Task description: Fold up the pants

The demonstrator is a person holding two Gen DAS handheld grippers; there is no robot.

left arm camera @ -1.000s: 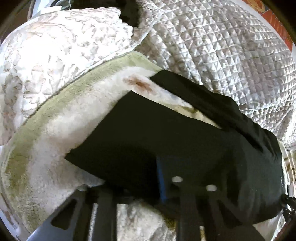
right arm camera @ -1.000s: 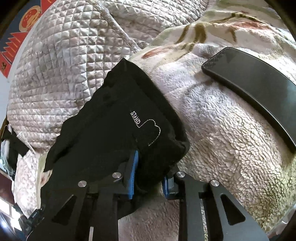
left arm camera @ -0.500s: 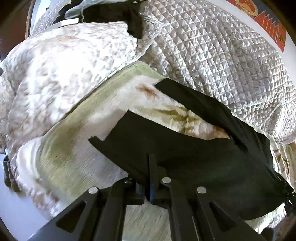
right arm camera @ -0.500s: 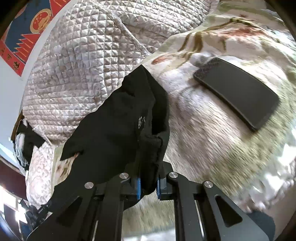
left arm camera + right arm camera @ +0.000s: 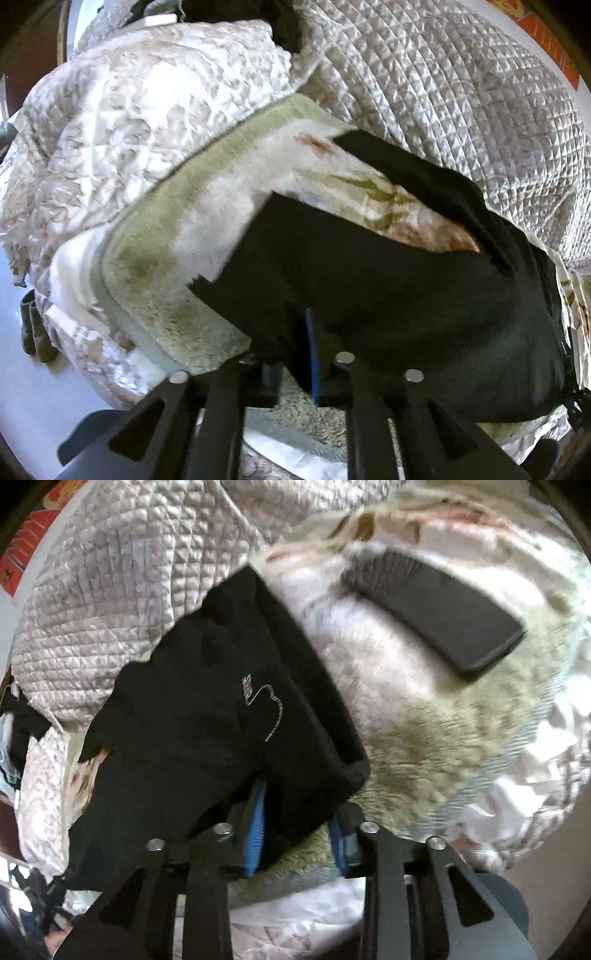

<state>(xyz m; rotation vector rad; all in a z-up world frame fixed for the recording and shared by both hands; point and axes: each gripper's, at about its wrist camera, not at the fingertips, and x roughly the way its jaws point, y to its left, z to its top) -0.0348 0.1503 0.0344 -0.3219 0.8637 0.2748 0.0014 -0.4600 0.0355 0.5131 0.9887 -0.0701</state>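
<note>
Left wrist view: the black pants (image 5: pixel 388 295) lie across a fleece blanket (image 5: pixel 155 280) on the bed, with a quilted cover (image 5: pixel 443 92) beyond. One leg runs to the far right, and the near edge of the cloth sits between the jaws of the left gripper (image 5: pixel 295 354). These are opening, with only a narrow gap showing beside the blue pad; whether the pads still press the cloth cannot be told.

Right wrist view: the right gripper (image 5: pixel 295 834) is opening too. The waistband corner hangs between its blue pads, loose on the right side. A dark phone (image 5: pixel 436 613) lies on the blanket to the far right.

The risk I see: cloth may cling to a pad and drag the fold askew as the grippers pull away.
</note>
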